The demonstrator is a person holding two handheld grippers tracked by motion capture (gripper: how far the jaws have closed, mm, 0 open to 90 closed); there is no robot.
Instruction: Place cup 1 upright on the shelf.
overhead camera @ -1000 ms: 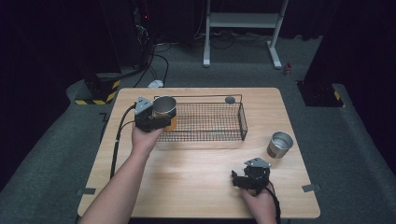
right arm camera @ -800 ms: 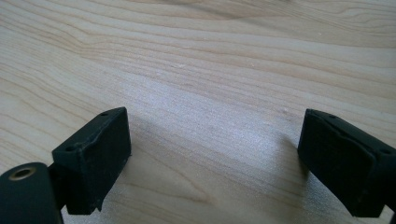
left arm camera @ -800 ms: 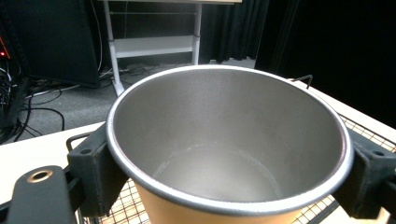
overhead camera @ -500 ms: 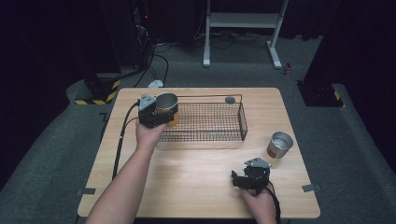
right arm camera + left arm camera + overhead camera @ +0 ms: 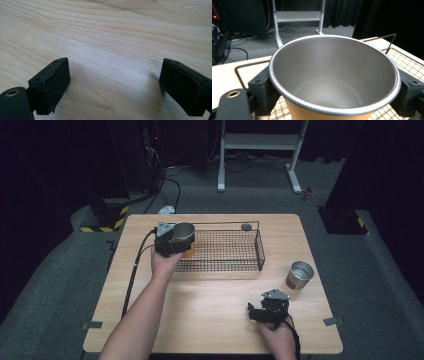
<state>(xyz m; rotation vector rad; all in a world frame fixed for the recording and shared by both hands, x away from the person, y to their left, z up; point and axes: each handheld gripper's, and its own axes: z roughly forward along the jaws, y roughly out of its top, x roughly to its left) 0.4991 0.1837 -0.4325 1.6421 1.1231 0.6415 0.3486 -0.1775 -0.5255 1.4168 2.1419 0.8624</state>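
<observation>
My left gripper (image 5: 181, 240) is shut on an orange cup with a steel inside (image 5: 184, 236), held upright over the left end of the black wire basket (image 5: 235, 251). In the left gripper view the orange cup (image 5: 332, 82) sits between both jaws, its mouth open and empty. A second, steel cup (image 5: 299, 274) stands on the table right of the basket. My right gripper (image 5: 257, 312) rests low near the table's front right, open, its jaws spread over bare wood in the right gripper view (image 5: 113, 82).
A small dark round object (image 5: 246, 226) lies on the table just behind the basket. The wooden table (image 5: 210, 320) has free room in its front middle. A cable (image 5: 131, 280) trails from the left gripper along the table's left side.
My left gripper has carried the orange cup a little to the right, over the basket's left end. The right gripper has stayed put.
</observation>
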